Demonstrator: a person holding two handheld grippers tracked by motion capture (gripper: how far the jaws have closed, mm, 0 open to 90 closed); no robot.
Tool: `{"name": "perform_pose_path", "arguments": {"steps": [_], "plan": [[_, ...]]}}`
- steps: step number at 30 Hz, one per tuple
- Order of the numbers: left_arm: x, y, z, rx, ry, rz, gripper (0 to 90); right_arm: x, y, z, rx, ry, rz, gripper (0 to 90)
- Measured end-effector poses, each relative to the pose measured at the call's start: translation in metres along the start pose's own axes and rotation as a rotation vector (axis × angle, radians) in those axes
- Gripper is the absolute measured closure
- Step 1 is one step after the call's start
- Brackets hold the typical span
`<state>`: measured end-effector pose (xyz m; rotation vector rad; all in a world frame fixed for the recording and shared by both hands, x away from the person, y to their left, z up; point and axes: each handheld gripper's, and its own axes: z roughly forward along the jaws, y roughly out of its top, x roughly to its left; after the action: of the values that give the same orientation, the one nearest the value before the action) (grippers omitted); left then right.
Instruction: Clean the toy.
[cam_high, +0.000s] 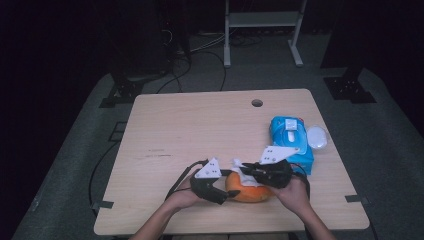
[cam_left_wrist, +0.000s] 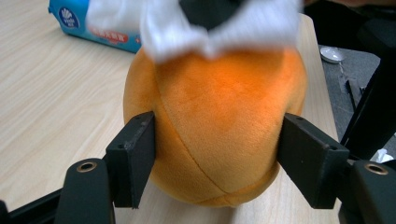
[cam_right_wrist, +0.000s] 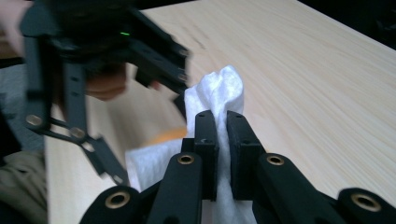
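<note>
An orange plush ball (cam_high: 250, 193) rests on the wooden table (cam_high: 200, 130) near its front edge. My left gripper (cam_high: 229, 194) holds it from the left, and in the left gripper view both black pads (cam_left_wrist: 133, 156) press into the sides of the ball (cam_left_wrist: 219, 126). My right gripper (cam_high: 241, 169) reaches over the ball from the right, shut on a white tissue (cam_high: 239, 165). The tissue (cam_left_wrist: 196, 23) lies across the top of the ball. In the right gripper view the tissue (cam_right_wrist: 217, 91) sticks up from between the closed jaws of that gripper (cam_right_wrist: 222, 123), with the left gripper (cam_right_wrist: 93, 56) just beyond.
A blue pack of wipes (cam_high: 291, 142) lies right of the ball, with a white round lid (cam_high: 317, 136) beside it near the table's right edge. A cable hole (cam_high: 257, 103) sits at the far side. Dark stands and cables cover the floor behind.
</note>
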<state>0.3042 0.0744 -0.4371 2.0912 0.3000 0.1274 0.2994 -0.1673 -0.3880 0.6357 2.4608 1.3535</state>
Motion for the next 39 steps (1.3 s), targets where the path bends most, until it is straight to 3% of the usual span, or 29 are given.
{"name": "perform_pose_path", "arguments": {"steps": [3,8,10,12,13,16,22,24,26,33,37,39], "plan": [[0.001,-0.002,0.0,0.0,-0.003,-0.013,28.1,-0.01,-0.009,-0.007,0.002,-0.01,0.035,83.1],[0.007,-0.003,0.003,-0.027,-0.029,-0.104,18.0,-0.011,-0.013,-0.011,0.001,-0.01,0.05,83.1],[0.008,-0.006,0.006,-0.039,-0.048,-0.144,18.2,-0.011,-0.013,-0.009,0.003,-0.011,0.041,83.1],[0.009,-0.007,0.005,-0.047,-0.046,-0.153,24.9,-0.01,-0.012,-0.009,0.006,-0.013,0.037,83.1],[0.009,-0.006,0.004,-0.047,-0.041,-0.147,29.6,-0.009,-0.01,-0.009,0.01,-0.019,0.031,83.1],[0.005,-0.001,0.002,-0.039,-0.023,-0.101,31.0,-0.004,-0.006,-0.008,0.005,-0.016,0.012,83.1],[-0.01,0.009,0.005,-0.021,0.004,0.028,30.9,0.023,0.006,0.008,0.011,0.065,-0.043,83.1],[-0.012,0.009,0.005,-0.008,0.012,0.051,30.7,0.03,0.007,0.015,0.029,0.079,-0.064,83.1],[-0.011,0.007,0.005,-0.011,0.006,0.047,30.6,0.029,0.008,0.017,0.035,0.073,-0.074,83.2],[-0.005,0.001,0.003,0.009,0.002,0.045,30.4,0.0,-0.002,-0.003,0.011,0.002,0.003,83.2],[0.0,-0.002,0.001,-0.001,-0.003,0.023,28.9,-0.016,-0.015,-0.013,0.006,-0.019,0.067,83.2],[0.003,-0.004,0.002,-0.011,-0.017,-0.014,26.0,-0.018,-0.018,-0.015,0.004,-0.015,0.082,83.2]]}}
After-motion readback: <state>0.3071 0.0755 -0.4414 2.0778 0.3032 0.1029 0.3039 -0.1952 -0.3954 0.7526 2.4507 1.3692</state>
